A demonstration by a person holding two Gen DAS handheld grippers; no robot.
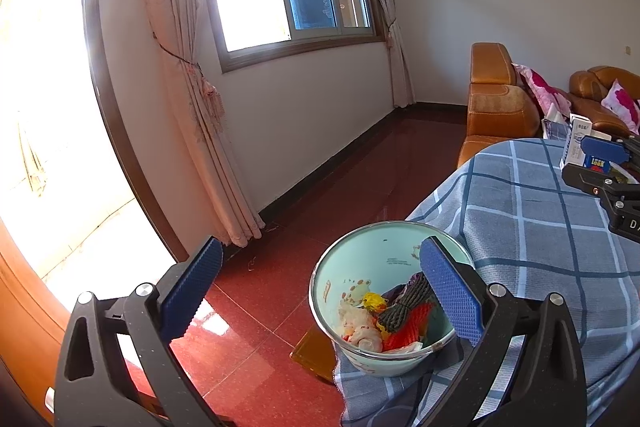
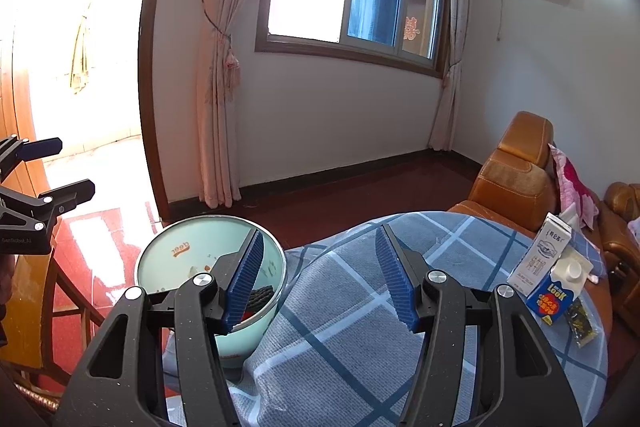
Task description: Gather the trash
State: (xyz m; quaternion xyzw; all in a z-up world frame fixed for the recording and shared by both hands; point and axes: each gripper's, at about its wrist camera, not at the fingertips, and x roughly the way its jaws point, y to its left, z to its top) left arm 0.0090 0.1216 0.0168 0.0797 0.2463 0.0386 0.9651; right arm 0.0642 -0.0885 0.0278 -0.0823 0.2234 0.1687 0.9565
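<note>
The left gripper hangs nearest, fingers spread wide and empty, over the near left table edge. Just beyond, a pale green bin at that edge holds crumpled trash. The right gripper hovers over the checked cloth, fingers parted, gripping nothing. Farther right stand two cartons beside a small dark packet.

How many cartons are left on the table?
2: a white carton and a blue carton touching, at the table's far right edge; a dark packet lies beside them. Others may be hidden.
</note>
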